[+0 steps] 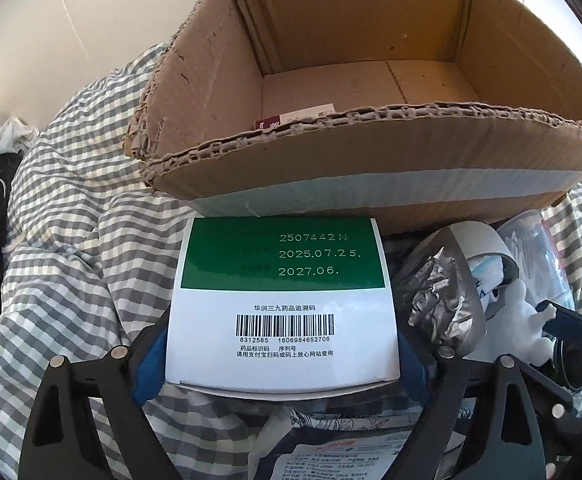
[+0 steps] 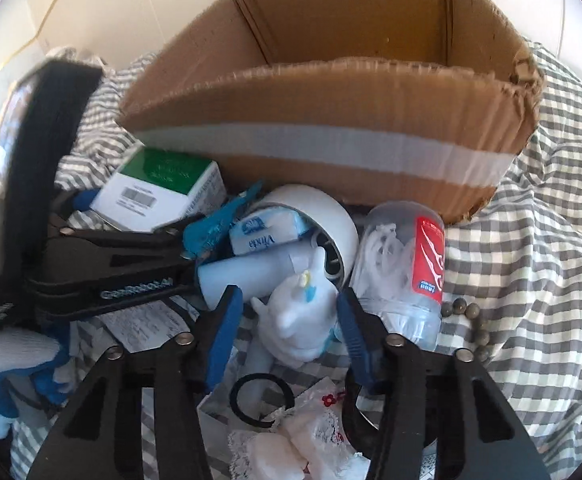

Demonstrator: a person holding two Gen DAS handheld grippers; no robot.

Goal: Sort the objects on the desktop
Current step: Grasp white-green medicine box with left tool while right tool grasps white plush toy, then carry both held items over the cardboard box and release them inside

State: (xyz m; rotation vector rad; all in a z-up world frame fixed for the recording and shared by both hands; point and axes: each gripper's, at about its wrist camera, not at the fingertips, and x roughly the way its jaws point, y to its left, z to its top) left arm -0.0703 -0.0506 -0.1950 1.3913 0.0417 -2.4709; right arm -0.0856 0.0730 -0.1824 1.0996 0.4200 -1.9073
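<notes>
A green and white medicine box [image 1: 283, 300] with a barcode lies on checked bedding in front of a torn cardboard box [image 1: 371, 152]. My left gripper [image 1: 283, 336] straddles it, its blue pads [image 1: 151, 364] lying flat against both sides; the right wrist view shows the same hold [image 2: 147, 216]. My right gripper [image 2: 287, 296] hangs over a small white toy figure [image 2: 299, 320]. The toy stands between the blue pads [image 2: 223, 332], with a gap still showing on its left. A flat pack with a dark red end [image 1: 291, 118] lies inside the cardboard box.
Around the toy are a white tape roll [image 2: 323, 216], a tissue pack [image 2: 263, 236], a pale tube [image 2: 247, 276], a clear bottle with a red label [image 2: 403, 272], dark beads [image 2: 463, 308], a black hair tie [image 2: 259, 400] and lace cloth [image 2: 291, 448]. Crumpled foil [image 1: 439, 300] lies beside the medicine box.
</notes>
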